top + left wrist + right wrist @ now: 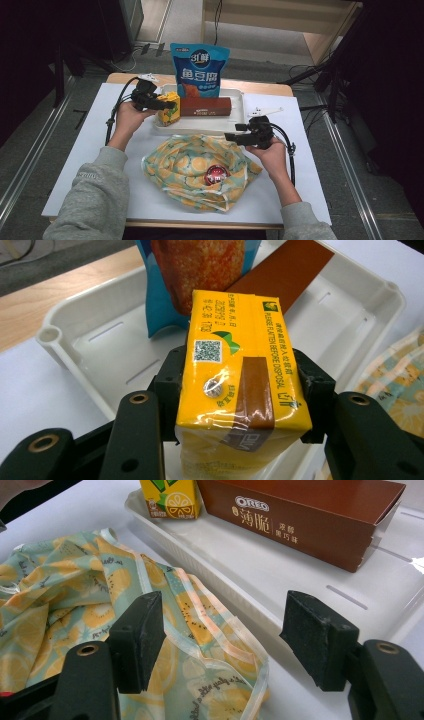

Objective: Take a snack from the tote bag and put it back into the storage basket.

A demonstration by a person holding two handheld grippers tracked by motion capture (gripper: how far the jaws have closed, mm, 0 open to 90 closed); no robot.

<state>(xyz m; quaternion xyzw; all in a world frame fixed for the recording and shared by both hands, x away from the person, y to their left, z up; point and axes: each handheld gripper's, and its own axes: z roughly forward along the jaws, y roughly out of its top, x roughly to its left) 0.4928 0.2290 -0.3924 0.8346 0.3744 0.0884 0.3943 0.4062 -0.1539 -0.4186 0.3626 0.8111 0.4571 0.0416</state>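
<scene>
Sleeves and forearms come in at the near edge of the high view, each hand with tongs. Left tongs [167,106] are clamped on the yellow juice carton [240,385], pads pressing its two narrow sides; carton stands at the left end of the white tray [239,102] on the far half of the table [90,150]. Right tongs [231,136] are agape with nothing between them, hovering over the far right edge of the fruit-print bag [185,165], just near of the tray rim. Step in hand looks like moving the carton from tray to bag. To do it well: lift straight up so the carton clears the tray rim and doesn't knock the brown Oreo box [205,106] touching-close on its right; keep the squeeze modest, a soft carton can buckle; have the right tongs pinch the bag's rim and hold the mouth open before the carton comes over; set it down beside the red round thing [216,174], not on it. Count: one carton, one Oreo box, one blue snack pouch [199,70] standing at the tray's far side, one tray, one bag, one red thing in the bag, two tongs.
</scene>
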